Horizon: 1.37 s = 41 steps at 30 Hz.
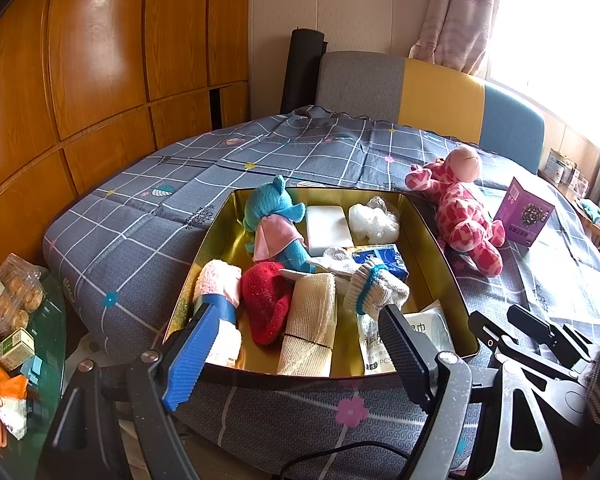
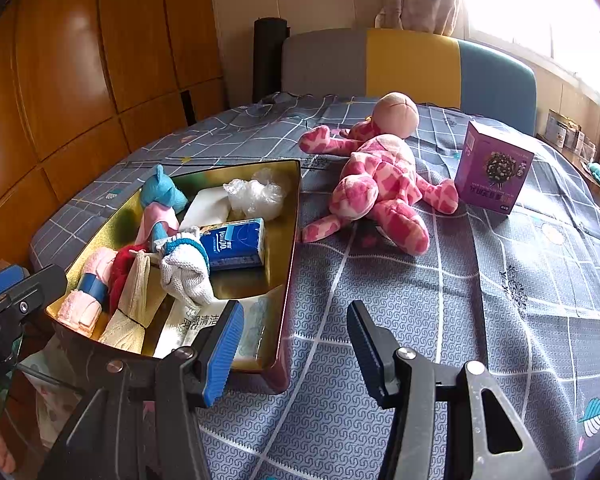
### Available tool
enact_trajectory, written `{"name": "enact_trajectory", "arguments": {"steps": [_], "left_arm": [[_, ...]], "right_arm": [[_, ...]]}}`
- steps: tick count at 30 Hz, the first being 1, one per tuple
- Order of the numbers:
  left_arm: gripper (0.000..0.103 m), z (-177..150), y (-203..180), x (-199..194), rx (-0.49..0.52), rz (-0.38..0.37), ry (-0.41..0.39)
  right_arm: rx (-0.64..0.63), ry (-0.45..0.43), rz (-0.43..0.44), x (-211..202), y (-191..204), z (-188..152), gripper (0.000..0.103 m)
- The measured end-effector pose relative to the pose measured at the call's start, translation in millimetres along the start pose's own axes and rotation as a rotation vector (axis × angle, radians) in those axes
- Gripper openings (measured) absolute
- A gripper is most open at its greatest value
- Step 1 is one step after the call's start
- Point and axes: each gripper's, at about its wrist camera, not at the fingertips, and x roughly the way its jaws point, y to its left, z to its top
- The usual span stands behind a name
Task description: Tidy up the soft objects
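Note:
A gold-lined box [image 1: 436, 256] [image 2: 290, 248] sits on the grey checked bedspread and holds several soft things: a teal plush [image 1: 274, 216] [image 2: 162, 192], a red cloth [image 1: 266, 300], a pink towel [image 1: 216, 284], a cream mesh roll [image 1: 310, 328], a white knit sock [image 1: 376, 288] [image 2: 184, 272] and a blue tissue pack [image 2: 236, 244]. A pink giraffe plush [image 1: 460, 216] [image 2: 380, 176] lies on the bed right of the box. My left gripper [image 1: 296, 344] is open and empty at the box's near edge. My right gripper [image 2: 296, 340] is open and empty over the bedspread, right of the box.
A purple carton [image 2: 492, 168] [image 1: 524, 212] stands right of the giraffe. A grey, yellow and blue headboard [image 2: 412, 64] is behind the bed. Wooden wardrobe doors [image 1: 100, 60] line the left. A glass side table [image 1: 54, 320] with snacks is at the lower left.

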Motion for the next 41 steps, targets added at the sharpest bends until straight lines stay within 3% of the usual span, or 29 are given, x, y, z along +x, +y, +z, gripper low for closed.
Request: {"name": "enact_trajectory", "arguments": {"steps": [15, 17, 20, 27, 36, 41], "left_arm": [[0.097, 1, 0, 2, -0.002, 0.029, 0.015], [0.103, 1, 0, 3, -0.004, 0.030, 0.022], [0.103, 1, -3, 5, 0.010, 0.031, 0.028], [0.100, -2, -7, 4, -0.003, -0.054, 0.013], [0.098, 4, -20, 3, 0.029, -0.013, 0.007], [0.103, 4, -25, 5, 0.039, 0.004, 0.016]], "right_arm": [[0.008, 0.008, -0.001, 2, -2, -2, 0.054], [0.009, 0.008, 0.001, 2, -2, -2, 0.054], [0.012, 0.011, -0.001, 3, -3, -2, 0.054], [0.027, 0.008, -0.010, 3, -8, -2, 0.054], [0.066, -0.006, -0.040, -1, -25, 2, 0.054], [0.091, -0.008, -0.063, -3, -36, 4, 0.054]]}}
